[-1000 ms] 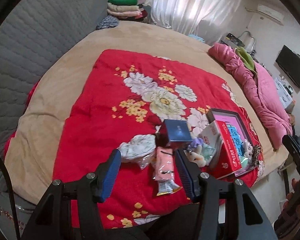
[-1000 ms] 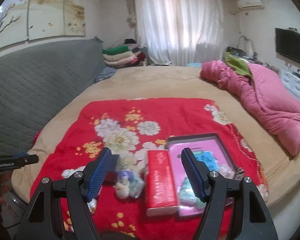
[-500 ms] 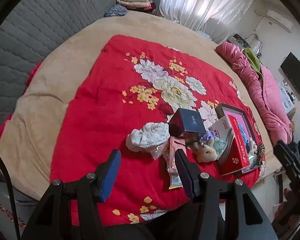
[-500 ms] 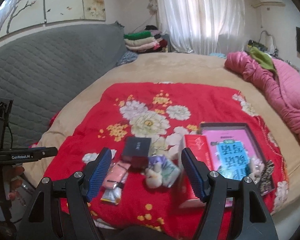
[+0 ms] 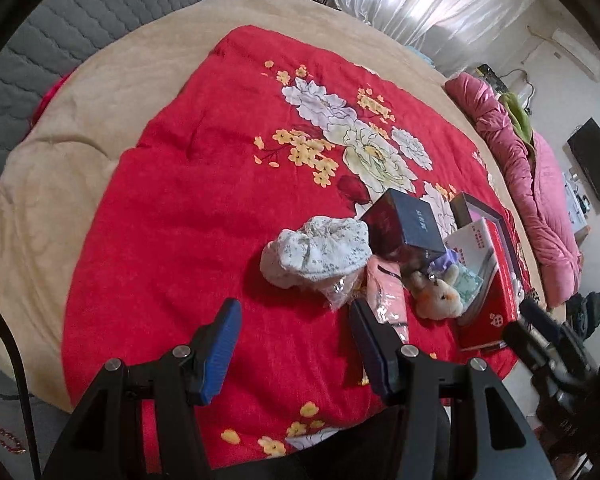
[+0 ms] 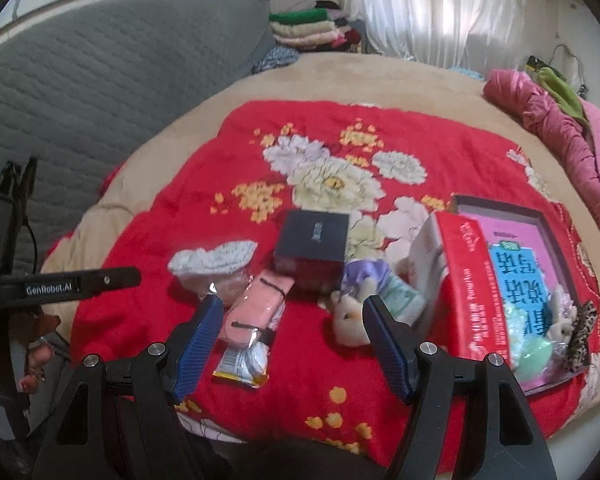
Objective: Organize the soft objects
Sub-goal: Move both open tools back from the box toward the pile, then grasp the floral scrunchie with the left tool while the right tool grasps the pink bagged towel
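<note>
White speckled crumpled cloth (image 5: 316,250) lies ahead of your left gripper (image 5: 296,344), whose fingers stand spread and empty; it should squash, so pinch a fold. From your right gripper (image 6: 292,344), also spread, the pink crinkly plastic packet (image 6: 256,312) looks slippery; grip its middle.
</note>
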`<action>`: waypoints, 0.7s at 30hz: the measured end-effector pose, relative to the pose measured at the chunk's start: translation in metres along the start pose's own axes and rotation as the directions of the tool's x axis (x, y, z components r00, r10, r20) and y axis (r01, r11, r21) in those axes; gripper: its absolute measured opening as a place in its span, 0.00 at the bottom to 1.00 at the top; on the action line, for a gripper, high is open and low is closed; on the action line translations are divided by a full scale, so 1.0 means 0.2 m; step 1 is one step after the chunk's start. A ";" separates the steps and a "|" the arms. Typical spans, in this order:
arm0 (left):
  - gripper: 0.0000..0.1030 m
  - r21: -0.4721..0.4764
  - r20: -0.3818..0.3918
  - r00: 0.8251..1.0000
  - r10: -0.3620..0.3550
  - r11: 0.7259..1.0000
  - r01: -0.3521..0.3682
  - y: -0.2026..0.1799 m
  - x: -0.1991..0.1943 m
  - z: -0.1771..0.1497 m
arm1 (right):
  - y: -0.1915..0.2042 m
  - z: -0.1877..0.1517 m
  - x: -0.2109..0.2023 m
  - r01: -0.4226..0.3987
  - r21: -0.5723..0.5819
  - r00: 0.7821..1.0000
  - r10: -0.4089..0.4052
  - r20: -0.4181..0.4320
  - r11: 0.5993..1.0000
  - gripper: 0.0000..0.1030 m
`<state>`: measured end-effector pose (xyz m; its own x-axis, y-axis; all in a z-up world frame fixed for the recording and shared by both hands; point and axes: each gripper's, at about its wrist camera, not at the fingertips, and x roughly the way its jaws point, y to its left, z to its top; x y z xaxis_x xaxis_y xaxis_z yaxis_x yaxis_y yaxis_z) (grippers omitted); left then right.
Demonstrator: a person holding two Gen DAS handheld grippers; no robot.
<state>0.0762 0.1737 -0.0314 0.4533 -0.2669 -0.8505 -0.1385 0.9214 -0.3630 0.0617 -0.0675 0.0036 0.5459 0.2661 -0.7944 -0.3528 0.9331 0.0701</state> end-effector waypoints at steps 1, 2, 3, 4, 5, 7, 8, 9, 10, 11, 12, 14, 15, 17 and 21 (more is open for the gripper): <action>0.54 -0.005 -0.002 1.000 -0.015 1.000 0.015 0.01 0.02 0.01 | 0.01 0.00 0.02 -0.002 0.000 1.000 0.002 -0.007 1.000 0.72; 0.54 -0.010 -0.006 1.000 -0.023 1.000 0.023 0.01 0.05 0.02 | 0.01 -0.01 0.04 -0.007 0.002 1.000 0.007 -0.013 1.000 0.72; 0.54 -0.016 -0.015 1.000 -0.021 1.000 0.021 0.02 0.07 0.03 | 0.02 -0.01 0.06 -0.011 0.001 1.000 0.011 -0.024 1.000 0.72; 0.54 -0.019 -0.022 0.999 -0.023 1.000 0.023 0.03 0.10 0.04 | 0.02 -0.01 0.08 -0.012 0.000 0.999 0.012 -0.033 1.000 0.72; 0.54 -0.023 -0.025 0.999 -0.024 0.999 0.023 0.04 0.13 0.05 | 0.02 -0.01 0.10 -0.014 -0.002 0.999 0.014 -0.042 1.000 0.72; 0.54 -0.027 -0.037 0.999 -0.024 0.999 0.023 0.04 0.17 0.07 | 0.03 -0.02 0.14 -0.014 -0.006 0.998 0.014 -0.058 1.000 0.72; 0.54 -0.028 -0.038 0.999 -0.028 0.999 0.027 0.05 0.19 0.08 | 0.04 -0.03 0.16 -0.017 -0.008 0.997 0.017 -0.069 1.000 0.72; 0.54 -0.031 -0.042 0.999 -0.024 0.999 0.023 0.05 0.21 0.09 | 0.04 -0.03 0.18 -0.017 -0.010 0.996 0.017 -0.082 1.000 0.72; 0.54 -0.033 -0.047 0.999 -0.023 0.999 0.021 0.05 0.22 0.10 | 0.05 -0.04 0.20 -0.018 -0.013 0.996 0.017 -0.091 1.000 0.72; 0.54 -0.034 -0.048 0.999 -0.026 0.999 0.025 0.05 0.23 0.11 | 0.05 -0.04 0.21 -0.019 -0.017 0.995 0.018 -0.096 1.000 0.72; 0.54 -0.037 -0.047 0.999 -0.025 0.999 0.023 0.06 0.25 0.11 | 0.06 -0.05 0.24 -0.017 -0.022 0.994 0.014 -0.105 1.000 0.72; 0.54 -0.045 -0.046 0.999 -0.022 0.999 0.020 0.07 0.27 0.13 | 0.08 -0.05 0.28 -0.017 -0.033 0.993 0.013 -0.121 0.999 0.72; 0.54 -0.047 -0.049 0.998 -0.028 0.999 0.026 0.07 0.29 0.13 | 0.09 -0.05 0.30 -0.015 -0.035 0.992 0.010 -0.127 0.999 0.72; 0.54 -0.055 -0.051 0.997 -0.052 0.997 0.049 0.08 0.31 0.14 | 0.10 -0.06 0.35 -0.018 -0.035 0.990 0.013 -0.143 0.999 0.72; 0.49 -0.056 -0.052 0.995 -0.080 0.995 0.078 0.07 0.34 0.15 | 0.11 -0.05 0.42 -0.031 -0.008 0.986 0.029 -0.165 0.999 0.72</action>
<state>0.1311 0.1765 -0.0838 0.4167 -0.3544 -0.8371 -0.1516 0.8809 -0.4484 0.0921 -0.0265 -0.0673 0.4021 0.2497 -0.8809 -0.3755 0.9224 0.0901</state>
